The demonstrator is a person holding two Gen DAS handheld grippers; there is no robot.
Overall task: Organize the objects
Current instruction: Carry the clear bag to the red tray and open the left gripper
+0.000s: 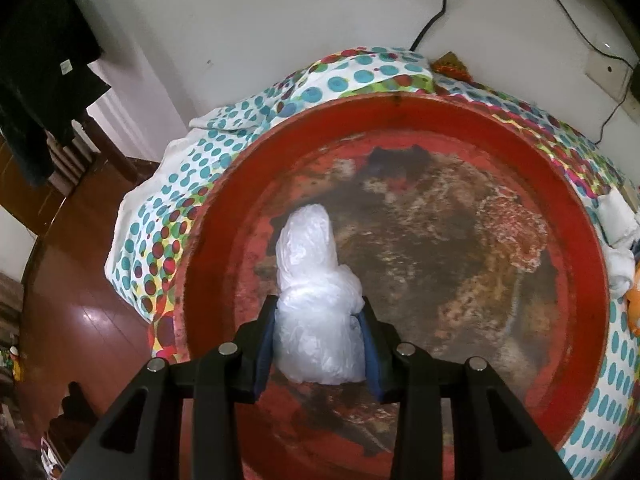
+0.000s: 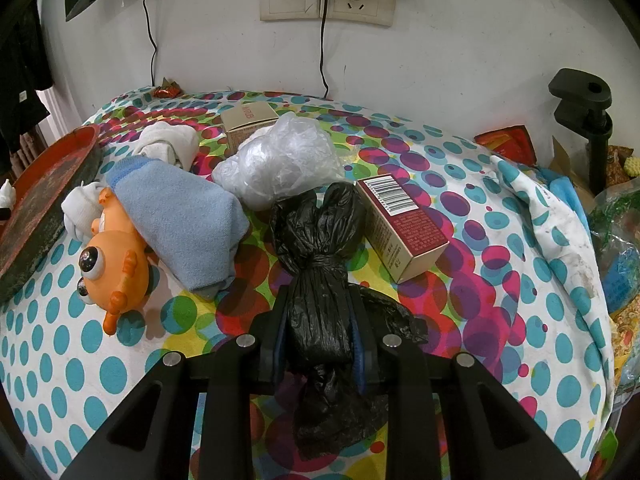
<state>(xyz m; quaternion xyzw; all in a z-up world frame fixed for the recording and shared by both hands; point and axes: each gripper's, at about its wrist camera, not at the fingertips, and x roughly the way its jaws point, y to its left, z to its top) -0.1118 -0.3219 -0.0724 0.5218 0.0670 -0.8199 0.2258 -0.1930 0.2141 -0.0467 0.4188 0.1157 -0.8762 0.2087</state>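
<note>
My left gripper is clenching a white bag over the red tray (worn inside); my right gripper is grasping a black bag.

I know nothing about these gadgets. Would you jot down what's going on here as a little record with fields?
Setting: table under a dotted cloth
Left hand-held gripper: shut on a white plastic bag, over a worn red tray
Right hand-held gripper: shut on a tied black plastic bag
Loose on cloth: orange toy, blue towel, clear plastic bag, dark red box
Tray contents: none visible besides the held bag
</note>
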